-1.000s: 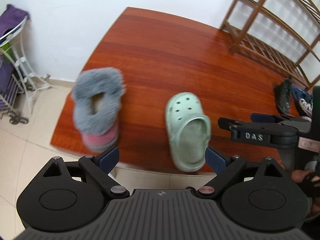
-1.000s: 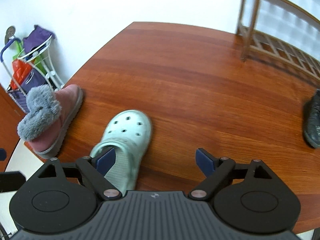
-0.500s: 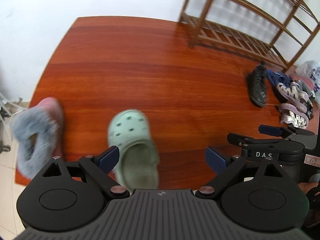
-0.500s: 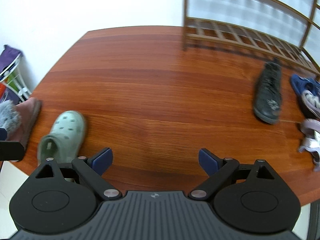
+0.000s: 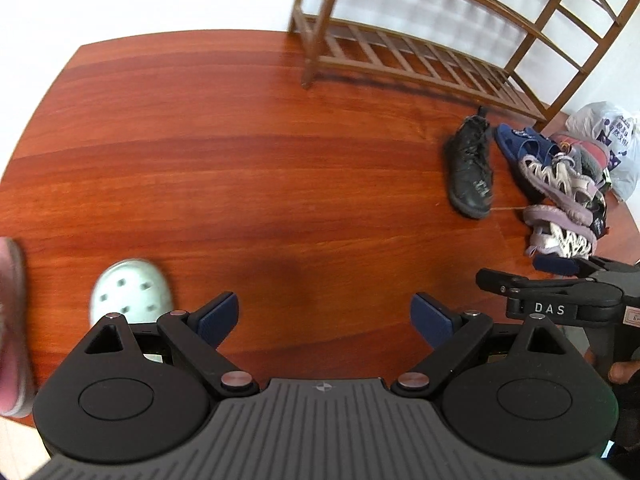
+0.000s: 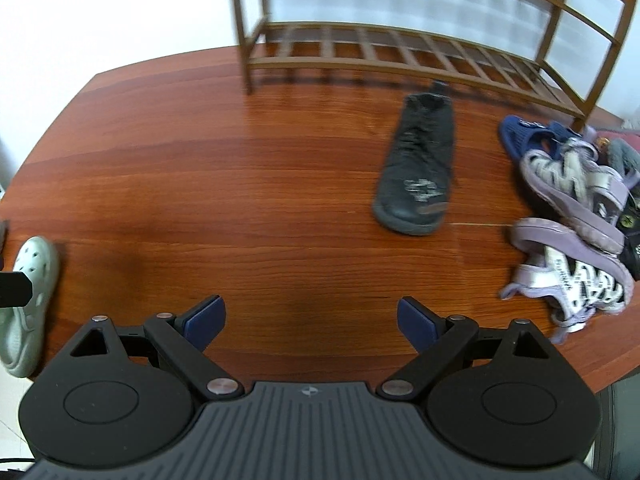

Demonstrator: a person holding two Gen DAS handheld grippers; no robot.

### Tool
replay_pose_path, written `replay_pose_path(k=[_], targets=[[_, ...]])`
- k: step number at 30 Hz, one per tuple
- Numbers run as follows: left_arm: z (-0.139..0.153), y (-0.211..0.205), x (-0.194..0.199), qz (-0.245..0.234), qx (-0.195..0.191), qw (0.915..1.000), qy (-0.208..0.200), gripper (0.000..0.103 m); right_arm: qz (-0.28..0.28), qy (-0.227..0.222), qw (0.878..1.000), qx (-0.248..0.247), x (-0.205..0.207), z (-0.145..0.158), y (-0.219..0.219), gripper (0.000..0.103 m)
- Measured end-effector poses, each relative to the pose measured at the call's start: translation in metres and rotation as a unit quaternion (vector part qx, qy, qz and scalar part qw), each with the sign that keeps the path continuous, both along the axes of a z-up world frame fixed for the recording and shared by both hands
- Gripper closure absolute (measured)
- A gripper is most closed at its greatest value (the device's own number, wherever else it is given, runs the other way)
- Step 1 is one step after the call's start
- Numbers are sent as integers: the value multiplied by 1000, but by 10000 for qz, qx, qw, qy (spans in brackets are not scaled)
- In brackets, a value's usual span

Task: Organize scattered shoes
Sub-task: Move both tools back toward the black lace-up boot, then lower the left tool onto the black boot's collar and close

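A pale green clog lies at the lower left of the red-brown wooden surface, partly behind my left gripper, which is open and holds nothing. A pink boot blurs at the left edge. A black shoe lies at the right, beside a pile of blue and purple sandals. My right gripper is open and empty over bare wood; the black shoe is ahead to its right, the purple sandals farther right, the green clog at far left.
A wooden slatted shoe rack stands along the back against the white wall, its shelves bare. A white plastic bag sits past the sandal pile. The right gripper's body shows at the right of the left wrist view.
Both grippers have swung right: the green clog and pink boot slid to the left edges, and the black shoe, sandal pile and shoe rack came into view. Both stayed open.
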State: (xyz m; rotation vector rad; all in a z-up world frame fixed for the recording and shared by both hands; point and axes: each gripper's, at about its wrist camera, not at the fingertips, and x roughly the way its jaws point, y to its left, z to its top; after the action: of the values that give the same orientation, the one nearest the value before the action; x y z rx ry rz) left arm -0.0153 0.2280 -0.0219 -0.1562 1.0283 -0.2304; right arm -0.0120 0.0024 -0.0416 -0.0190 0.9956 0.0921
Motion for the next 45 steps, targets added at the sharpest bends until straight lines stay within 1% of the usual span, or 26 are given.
replay_pose_path(k=[2, 6, 9, 14, 19, 26, 31, 35, 37, 41, 45], targets=[[1, -10, 5, -10, -7, 10000, -10, 9, -14, -4, 10000, -4, 3, 1, -10, 8], [-3, -41, 25, -35, -34, 10000, -7, 5, -23, -38, 10000, -38, 14, 1, -48, 8], [-6, -65, 39, -51, -55, 10000, 1, 5, -63, -64, 9999, -75, 19, 1, -68, 7], [-12, -103, 66, -68, -82, 9999, 58, 5, -231, -14, 9997, 38, 31, -8, -120, 7], [-14, -142, 95, -165, 48, 9999, -4, 5, -408, -10, 9992, 38, 35, -13, -157, 7], [-16, -189, 131, -332, 139, 9993, -25, 4, -582, -72, 9983, 46, 35, -5, -211, 7], [-22, -212, 152, -327, 11, 9994, 74, 4, -850, -80, 9963, 139, 31, -6, -244, 7], [-26, -234, 180, -375, -30, 9992, 151, 4, -1005, -77, 9948, 156, 27, -8, -263, 7], [-27, -238, 189, -385, -42, 9991, 178, 4, -1094, -77, 9939, 149, 22, -8, -270, 7], [-31, -252, 218, -414, -100, 9988, 255, 4, -1411, -56, 9899, 160, 10, -9, -290, 7], [-36, -263, 238, -476, -74, 9981, 384, 5, -1711, -10, 9851, 164, -1, -12, -305, 7]])
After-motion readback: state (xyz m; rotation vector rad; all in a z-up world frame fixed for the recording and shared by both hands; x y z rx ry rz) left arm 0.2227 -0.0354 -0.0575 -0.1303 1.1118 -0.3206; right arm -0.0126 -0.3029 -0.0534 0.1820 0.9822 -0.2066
